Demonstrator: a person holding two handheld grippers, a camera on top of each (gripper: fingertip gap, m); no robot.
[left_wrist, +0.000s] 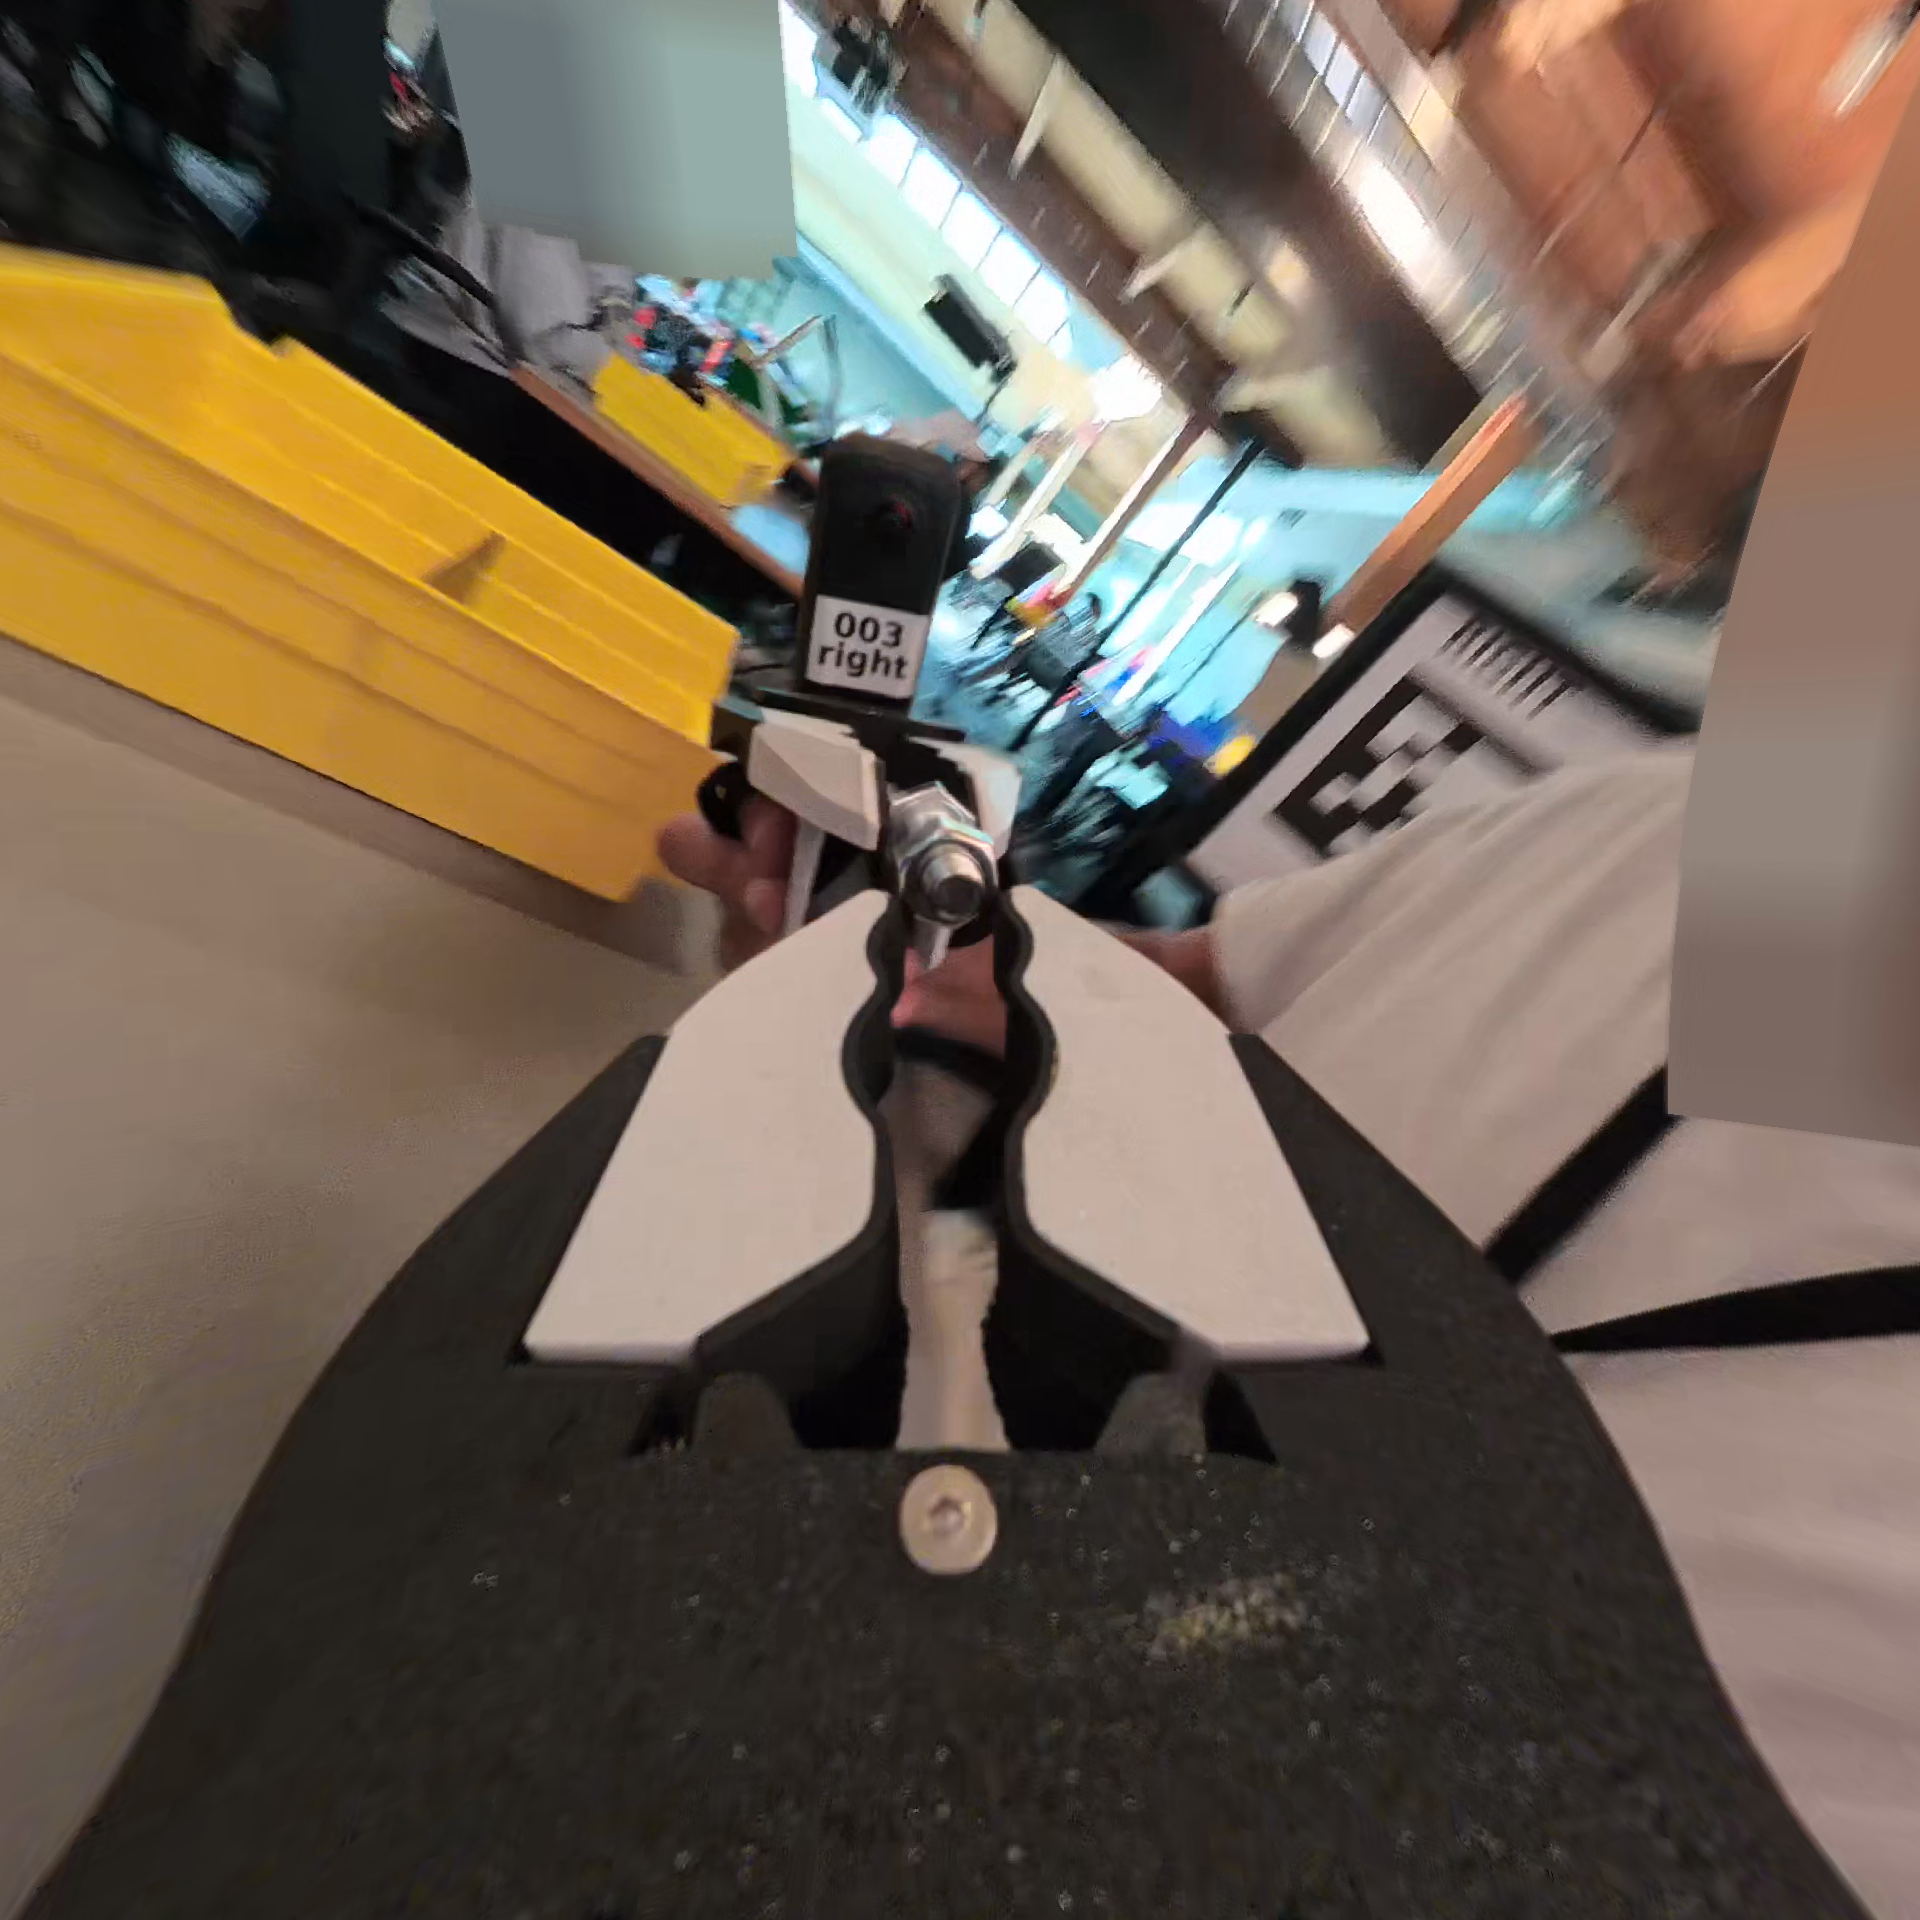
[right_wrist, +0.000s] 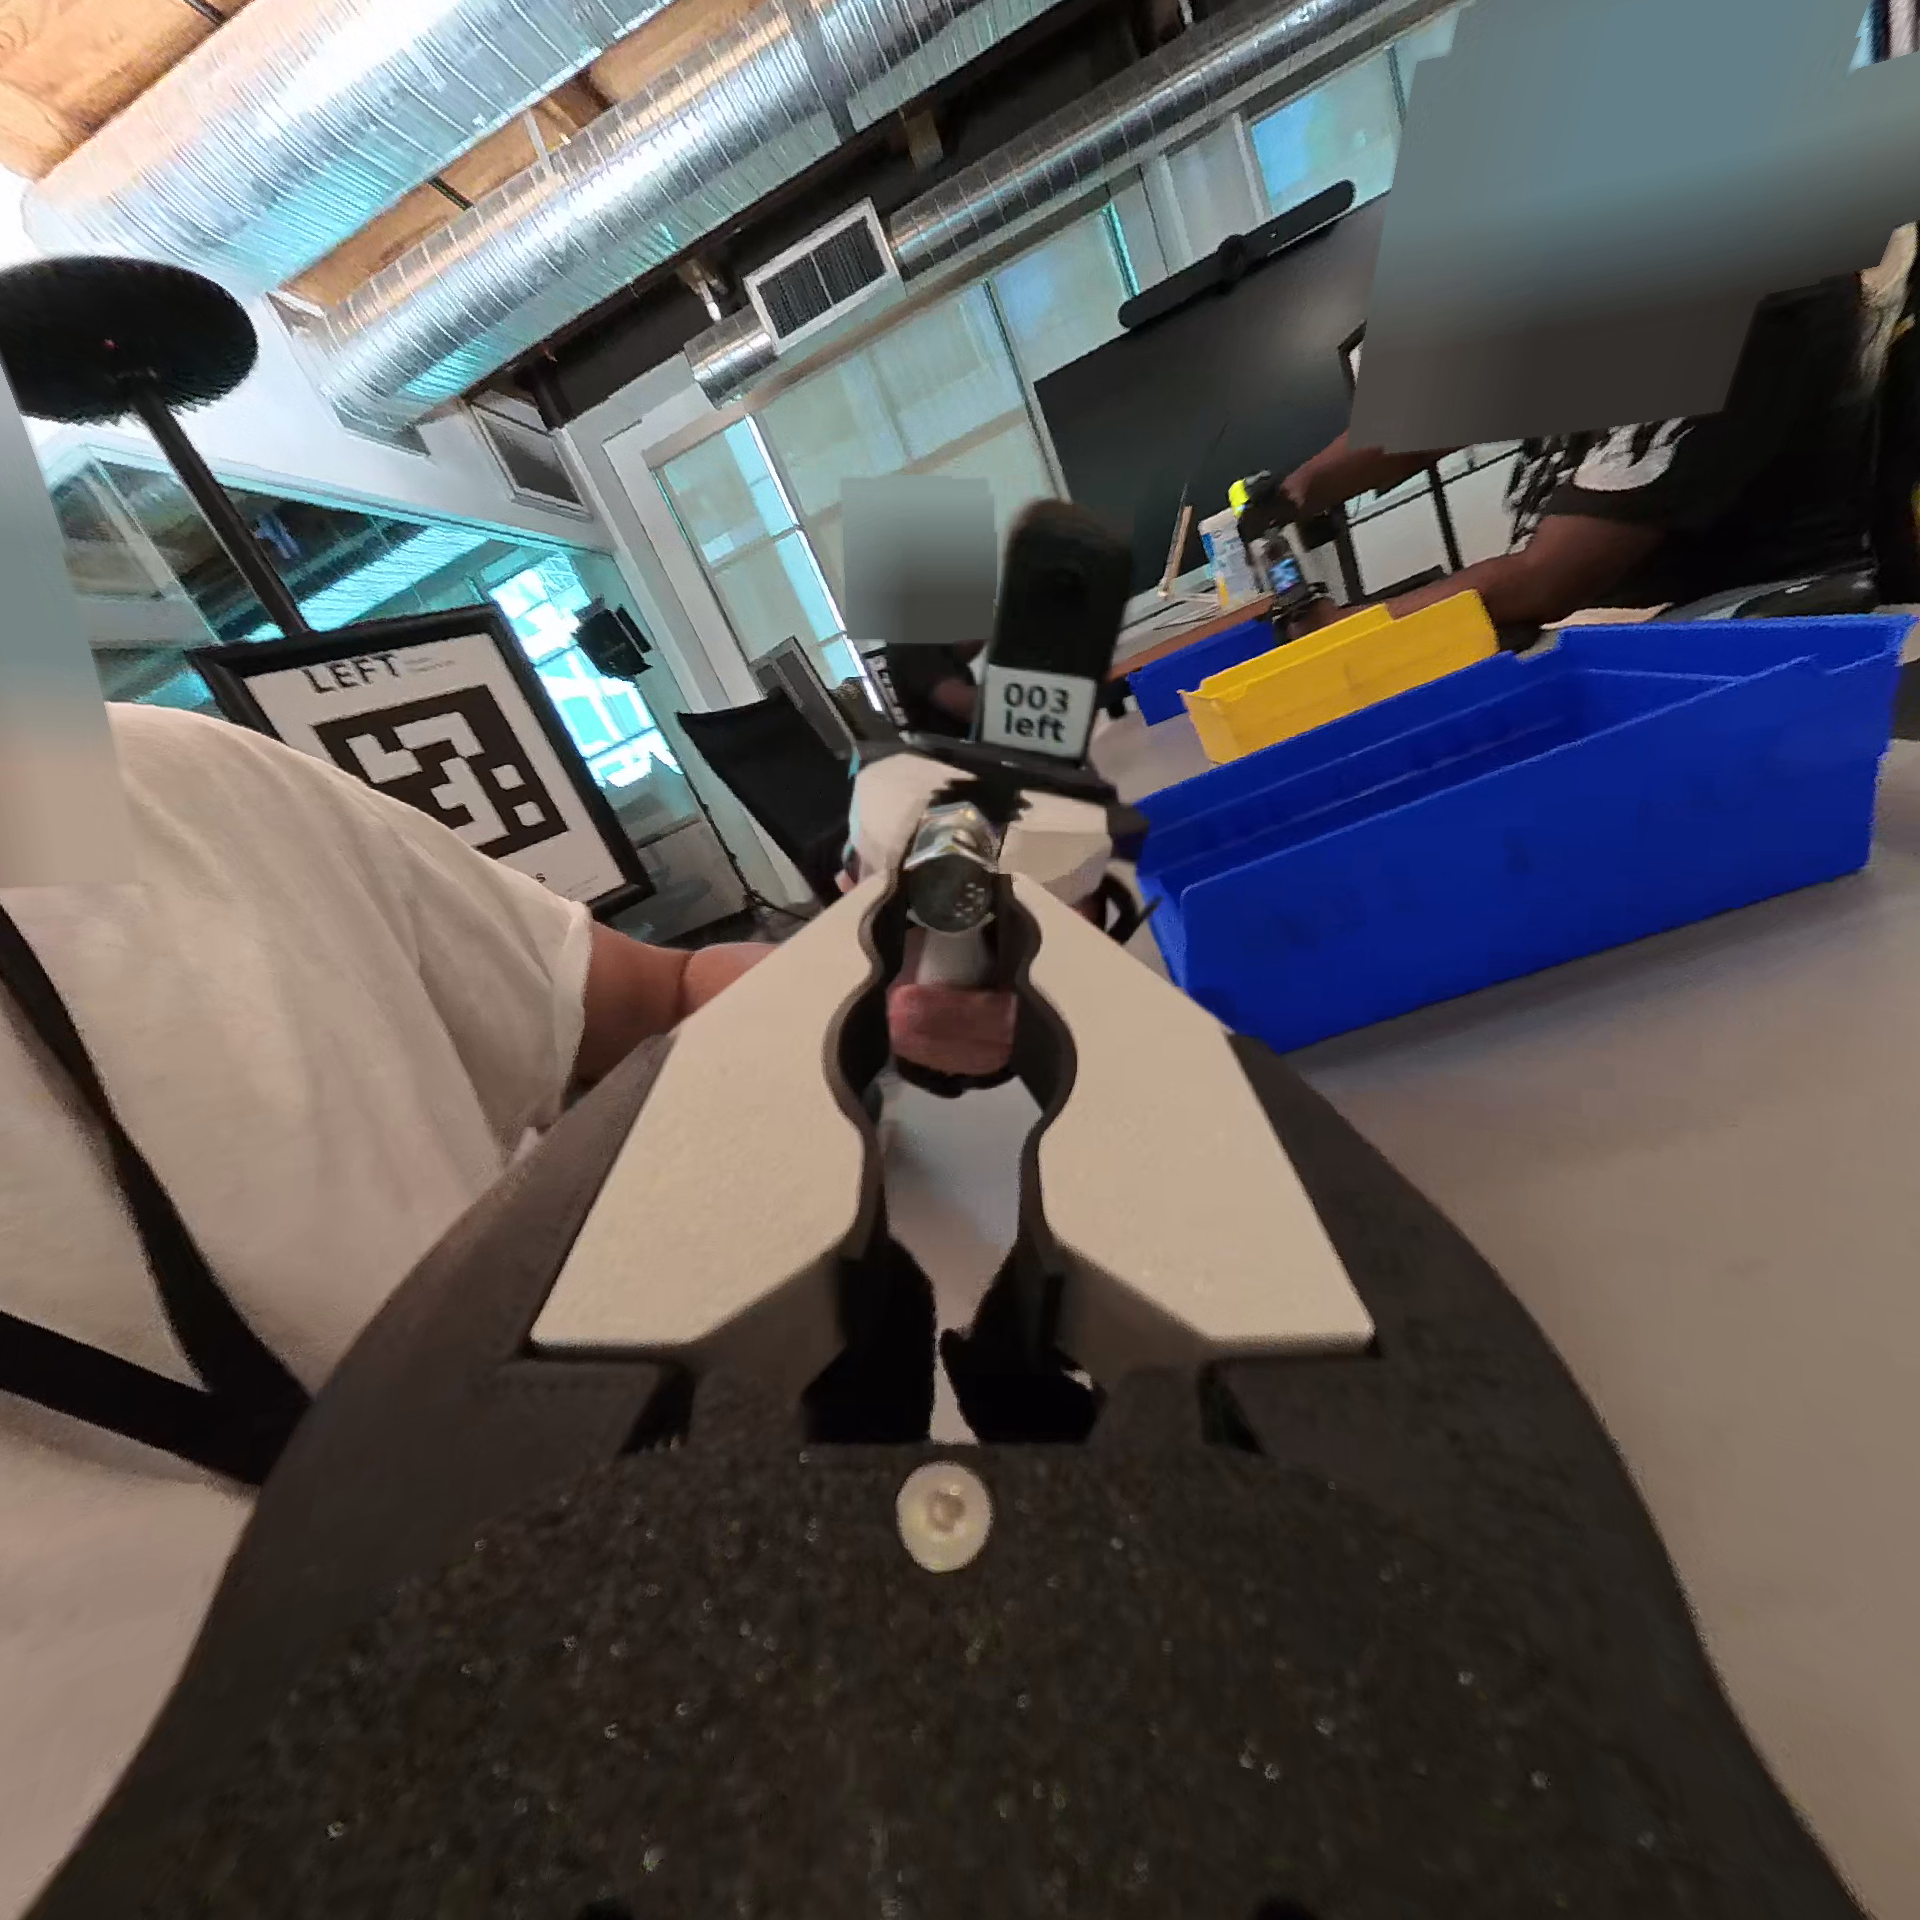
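Left hand-held gripper (left_wrist: 940, 914): clenched on the threaded end of one steel bolt (left_wrist: 935, 868).
Right hand-held gripper (right_wrist: 945, 904): clenched on the hex head (right_wrist: 943, 894) of that bolt.
Axis: bolt runs straight between the two facing grippers, held above the bench (right_wrist: 1610, 1195).
Nut: one (left_wrist: 920, 821) on the shank.
Bins: yellow bin (left_wrist: 312, 582) leftward; blue bin (right_wrist: 1507, 831) rightward.

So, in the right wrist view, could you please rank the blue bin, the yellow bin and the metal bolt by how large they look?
1. blue bin, clearly largest.
2. yellow bin, though it sits farther back, partly hidden behind the blue one, so its true size is unsure.
3. metal bolt at the right gripper jaws, smallest despite being nearest.
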